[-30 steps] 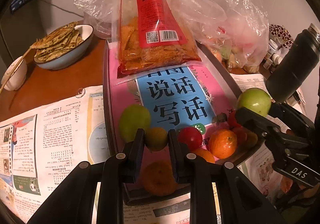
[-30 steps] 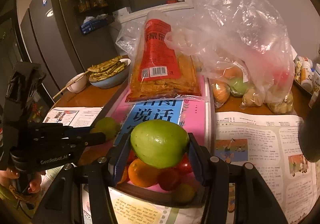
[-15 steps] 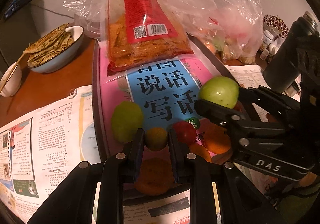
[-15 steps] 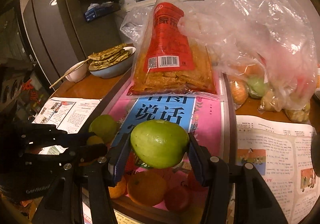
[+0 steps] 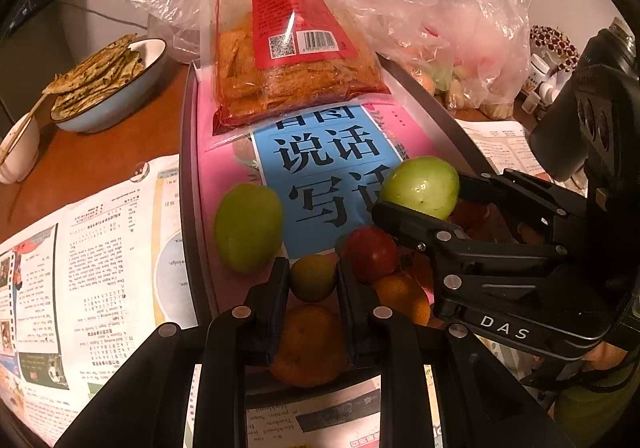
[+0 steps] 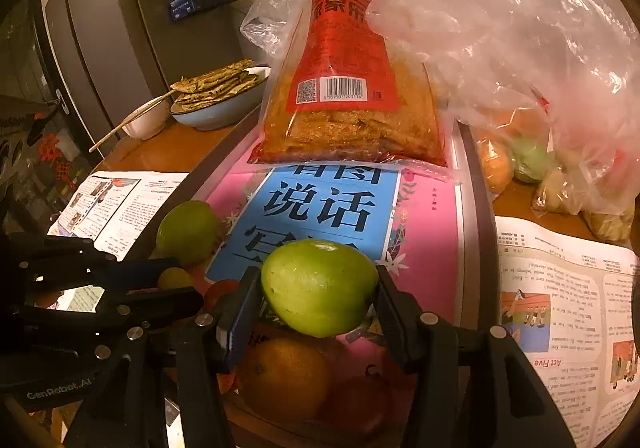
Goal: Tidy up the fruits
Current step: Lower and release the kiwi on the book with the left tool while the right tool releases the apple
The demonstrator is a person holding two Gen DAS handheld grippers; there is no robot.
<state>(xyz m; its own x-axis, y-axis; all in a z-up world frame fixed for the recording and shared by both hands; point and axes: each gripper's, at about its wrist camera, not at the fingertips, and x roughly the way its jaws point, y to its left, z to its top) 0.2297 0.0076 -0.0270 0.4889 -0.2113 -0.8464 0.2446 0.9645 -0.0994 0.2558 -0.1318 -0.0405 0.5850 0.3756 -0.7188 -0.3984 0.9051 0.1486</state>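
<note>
My left gripper (image 5: 313, 278) is shut on a small yellow-green fruit (image 5: 313, 277) over the near end of the tray (image 5: 187, 184). My right gripper (image 6: 318, 288) is shut on a large green fruit (image 6: 318, 286), held above the tray; it also shows in the left wrist view (image 5: 420, 186). A second green fruit (image 5: 248, 226) lies on the tray's left side. A red fruit (image 5: 372, 253) and oranges (image 5: 402, 298) lie at the near end. The left gripper appears at the left of the right wrist view (image 6: 176, 282).
A pink and blue book (image 5: 328, 164) lines the tray, with a red snack bag (image 5: 294, 48) on its far end. A plastic bag of fruit (image 6: 532, 152) lies at the right. A bowl of flatbread (image 5: 106, 84) and a small white bowl (image 5: 18, 152) stand at the left. Newspaper (image 5: 92, 248) covers the table.
My right gripper has carried the large green fruit leftward and forward over the tray, nearer the left gripper. The left gripper still holds the small fruit in about the same place.
</note>
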